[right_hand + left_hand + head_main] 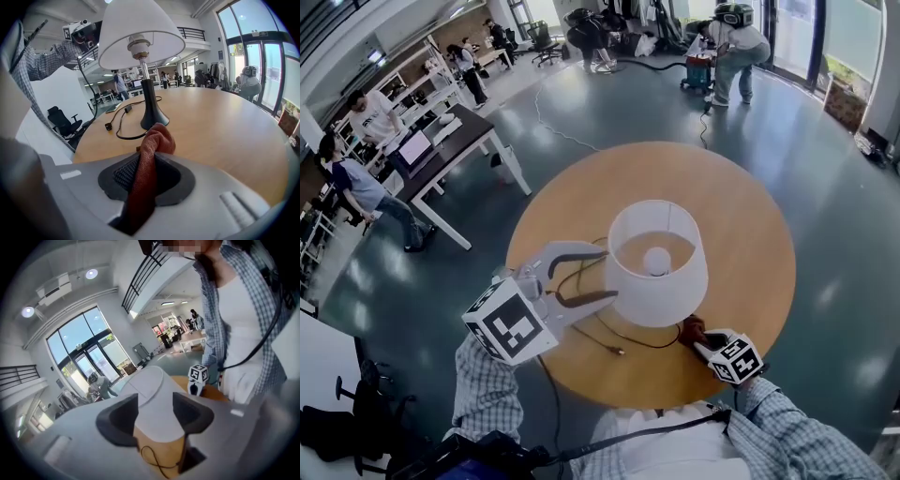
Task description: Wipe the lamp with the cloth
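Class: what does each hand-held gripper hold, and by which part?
Right hand-held gripper pinches the cloth mid-length, one end bunched ahead. Left hand-held gripper holds nothing.

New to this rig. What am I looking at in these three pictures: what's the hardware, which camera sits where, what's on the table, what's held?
There is no robot here. A person holds a two-jaw gripper in each hand. The head view comes from a camera on the person's head, looking down. The other two cameras ride on the grippers and look along their jaws. On the round table stands a lamp, its cord looped beside it. The left gripper is up next to the shade, jaws open and gripping nothing. The right gripper is low near the lamp, jaws shut on a red cloth.
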{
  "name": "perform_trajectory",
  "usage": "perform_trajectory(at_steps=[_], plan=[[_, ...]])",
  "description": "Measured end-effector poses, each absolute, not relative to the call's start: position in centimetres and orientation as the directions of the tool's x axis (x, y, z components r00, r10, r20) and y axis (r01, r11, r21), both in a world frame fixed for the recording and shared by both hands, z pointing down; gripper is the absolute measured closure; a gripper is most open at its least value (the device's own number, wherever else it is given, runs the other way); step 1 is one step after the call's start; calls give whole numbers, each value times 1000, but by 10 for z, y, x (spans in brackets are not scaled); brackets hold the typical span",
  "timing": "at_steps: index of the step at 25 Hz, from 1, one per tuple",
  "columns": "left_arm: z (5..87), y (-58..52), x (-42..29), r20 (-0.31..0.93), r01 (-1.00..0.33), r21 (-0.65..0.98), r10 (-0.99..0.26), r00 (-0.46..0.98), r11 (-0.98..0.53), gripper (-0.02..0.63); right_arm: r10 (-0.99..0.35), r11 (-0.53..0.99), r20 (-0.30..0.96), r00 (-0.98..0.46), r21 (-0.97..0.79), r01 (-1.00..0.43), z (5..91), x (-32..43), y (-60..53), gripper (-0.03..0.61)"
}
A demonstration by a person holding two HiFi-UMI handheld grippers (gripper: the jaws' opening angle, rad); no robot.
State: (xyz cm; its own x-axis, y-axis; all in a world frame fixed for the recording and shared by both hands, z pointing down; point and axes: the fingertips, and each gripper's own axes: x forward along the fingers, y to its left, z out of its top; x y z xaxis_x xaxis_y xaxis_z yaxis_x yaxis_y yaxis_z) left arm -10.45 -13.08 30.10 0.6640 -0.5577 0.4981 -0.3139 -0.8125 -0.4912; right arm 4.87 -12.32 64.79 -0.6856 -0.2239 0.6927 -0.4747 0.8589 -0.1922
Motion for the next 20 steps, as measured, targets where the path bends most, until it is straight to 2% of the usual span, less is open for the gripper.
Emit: perform_trajectory(at_steps=[3, 7, 11, 15, 20], plan=[[303, -133, -95, 587, -214, -504, -514, 626, -837, 380, -223, 859, 694, -685, -192, -474, 649, 51, -124, 502], [321, -139, -88, 739, -49, -500, -456, 496, -864, 380, -218, 862, 698, -682, -190, -470, 651, 51, -126, 502], [331, -142, -76, 820, 76, -464, -395, 415, -883, 382, -212, 863, 700, -682, -194, -467, 651, 51, -125, 502], [343, -143, -67, 866, 141, -412, -338, 369, -900, 387, -207, 864, 700, -683, -198, -464, 649, 50, -125, 502], [348, -143, -66, 867, 119, -379, -306, 394, -918, 395, -210, 861, 695, -687, -202, -467, 647, 50, -125, 502]])
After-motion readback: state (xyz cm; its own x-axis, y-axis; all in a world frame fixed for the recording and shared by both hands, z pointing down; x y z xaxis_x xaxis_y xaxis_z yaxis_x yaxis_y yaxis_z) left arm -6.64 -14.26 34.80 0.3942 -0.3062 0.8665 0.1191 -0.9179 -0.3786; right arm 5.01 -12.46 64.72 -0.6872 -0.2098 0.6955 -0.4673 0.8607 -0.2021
